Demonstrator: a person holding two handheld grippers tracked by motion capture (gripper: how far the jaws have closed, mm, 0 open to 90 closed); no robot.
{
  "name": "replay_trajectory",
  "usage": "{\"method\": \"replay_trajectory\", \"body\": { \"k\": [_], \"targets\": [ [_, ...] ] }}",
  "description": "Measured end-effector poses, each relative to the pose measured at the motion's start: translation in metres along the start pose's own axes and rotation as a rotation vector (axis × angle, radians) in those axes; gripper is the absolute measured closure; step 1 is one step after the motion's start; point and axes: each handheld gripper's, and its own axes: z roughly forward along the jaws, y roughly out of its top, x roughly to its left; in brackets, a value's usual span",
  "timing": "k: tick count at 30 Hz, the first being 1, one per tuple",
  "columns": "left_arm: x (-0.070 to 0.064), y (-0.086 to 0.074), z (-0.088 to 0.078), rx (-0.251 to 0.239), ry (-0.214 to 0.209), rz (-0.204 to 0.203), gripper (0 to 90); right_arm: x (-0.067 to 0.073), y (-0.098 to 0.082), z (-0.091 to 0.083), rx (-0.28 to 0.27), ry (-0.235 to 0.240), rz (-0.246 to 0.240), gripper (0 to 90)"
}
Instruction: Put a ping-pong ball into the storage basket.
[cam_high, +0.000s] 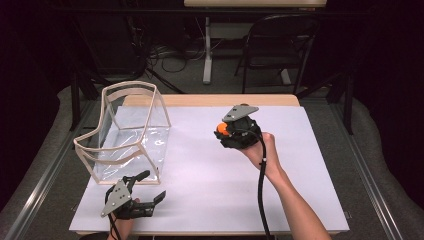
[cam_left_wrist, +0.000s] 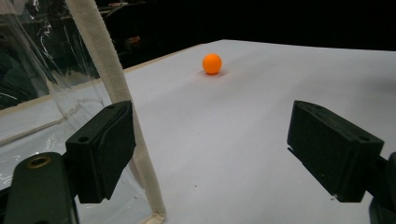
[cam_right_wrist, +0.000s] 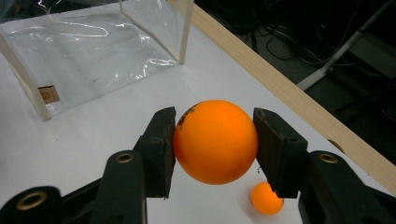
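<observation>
Your right gripper (cam_right_wrist: 215, 142) fingers are clamped on a small orange plastic ball (cam_right_wrist: 215, 140); left gripper (cam_high: 142, 192) fingers apart. Next, probably carry it over the clear plastic bag (cam_high: 127, 132); another orange ball (cam_right_wrist: 266, 198) waits on the bench (cam_high: 210, 175).

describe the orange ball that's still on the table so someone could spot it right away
On the white table, look right of the clear bag with cream edging. A small orange ball sits loose on the surface below the right gripper. The other orange ball is clamped between that gripper's jaws, off the table.
</observation>
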Motion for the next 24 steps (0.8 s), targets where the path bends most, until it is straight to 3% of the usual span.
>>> {"method": "replay_trajectory", "body": {
  "k": [10, 24],
  "targets": [
    [-0.002, 0.001, -0.003, -0.014, -0.011, 0.002, 15.8, 0.006, 0.010, 0.008, 0.002, 0.014, -0.012, 50.7],
    [-0.001, 0.001, 0.002, -0.002, -0.026, 0.007, 15.8, 0.001, 0.022, 0.017, -0.006, 0.039, -0.008, 50.7]
  ]
}}
